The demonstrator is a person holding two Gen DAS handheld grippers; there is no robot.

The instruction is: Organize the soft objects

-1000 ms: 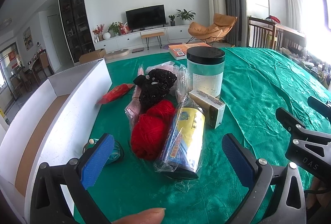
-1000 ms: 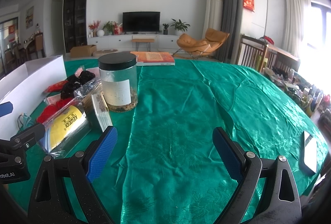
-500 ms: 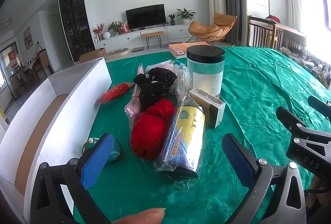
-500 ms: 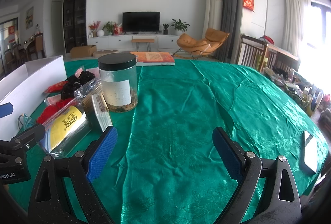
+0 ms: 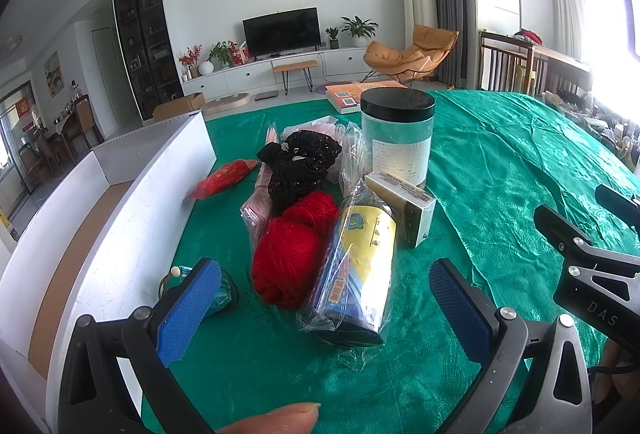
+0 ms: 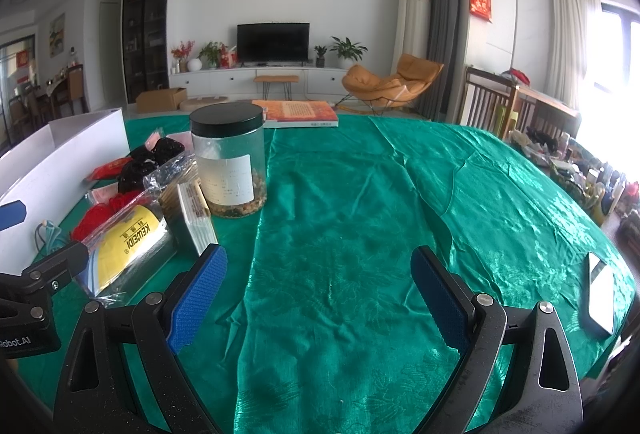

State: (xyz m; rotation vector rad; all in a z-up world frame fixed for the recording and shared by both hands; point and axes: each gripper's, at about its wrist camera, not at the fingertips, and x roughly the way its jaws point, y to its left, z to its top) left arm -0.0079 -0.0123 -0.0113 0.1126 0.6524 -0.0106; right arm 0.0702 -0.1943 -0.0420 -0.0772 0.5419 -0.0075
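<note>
Red yarn [image 5: 294, 246] beside white box [image 5: 132, 218], long axis running away from left gripper [image 5: 324, 308]; both grippers' fingers wide apart, empty.

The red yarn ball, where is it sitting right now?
In the left wrist view the red yarn ball lies centre-left on the green tablecloth, against the bagged yellow pack on its right and in front of the black knit bundle.

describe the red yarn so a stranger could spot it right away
Start at the long white box on the green tablecloth; a cluster of items lies right of it. The red yarn lies between a black net bundle and a yellow plastic-wrapped pack, the only fuzzy bright red balls.
</note>
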